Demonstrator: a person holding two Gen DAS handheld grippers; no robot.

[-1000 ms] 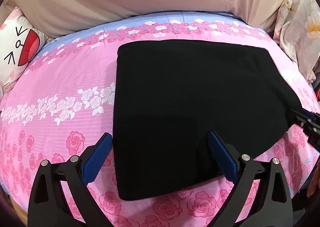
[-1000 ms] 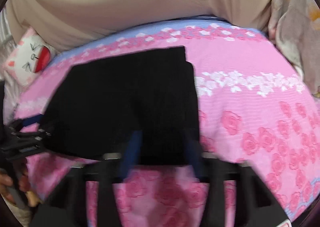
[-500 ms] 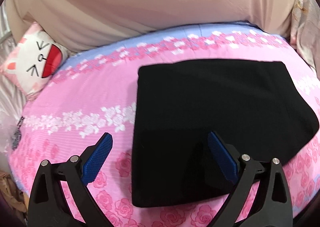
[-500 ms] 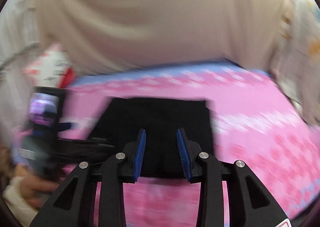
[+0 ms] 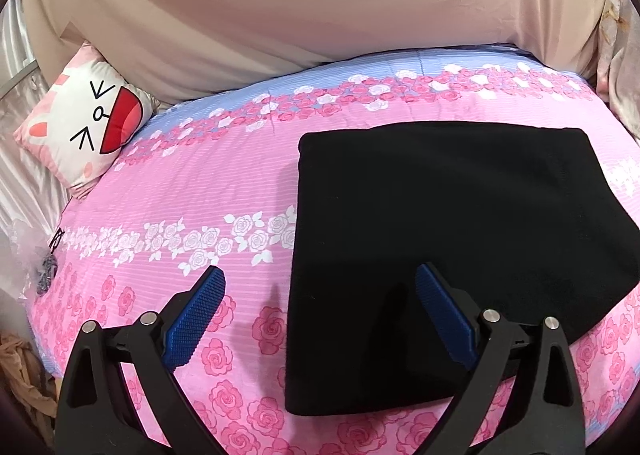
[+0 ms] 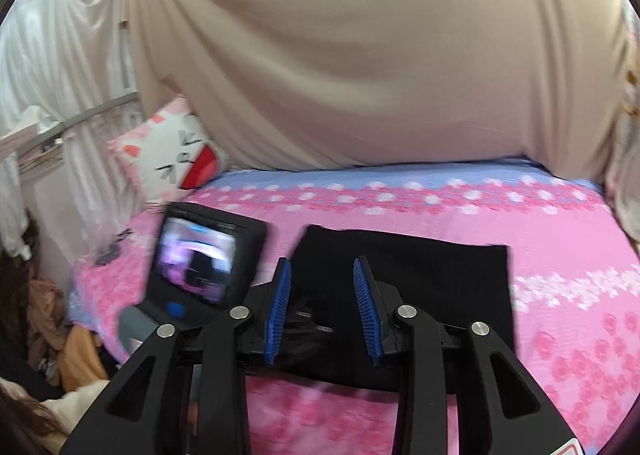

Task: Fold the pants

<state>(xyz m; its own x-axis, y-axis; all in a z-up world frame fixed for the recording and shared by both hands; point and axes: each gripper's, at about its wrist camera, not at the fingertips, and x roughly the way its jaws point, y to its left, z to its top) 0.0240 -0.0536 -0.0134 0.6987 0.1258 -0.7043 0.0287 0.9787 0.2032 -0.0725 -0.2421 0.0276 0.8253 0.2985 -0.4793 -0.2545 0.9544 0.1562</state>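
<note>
We have lifted our right tongs (image 6: 322,307) off the pants (image 6: 420,279); their jaws are opening, empty. The left tongs' (image 5: 320,315) view now shows more pillow (image 5: 86,123), upper left.

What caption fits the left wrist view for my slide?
Open left tool hovers above the folded black pants lying flat on the pink rose-print bedsheet, cat pillow behind.

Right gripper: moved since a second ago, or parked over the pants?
Yes. The right gripper has lifted and pulled back: the black pants sit smaller and farther off in its view, and more beige curtain shows. Its jaws are opening, nothing between them.
</note>
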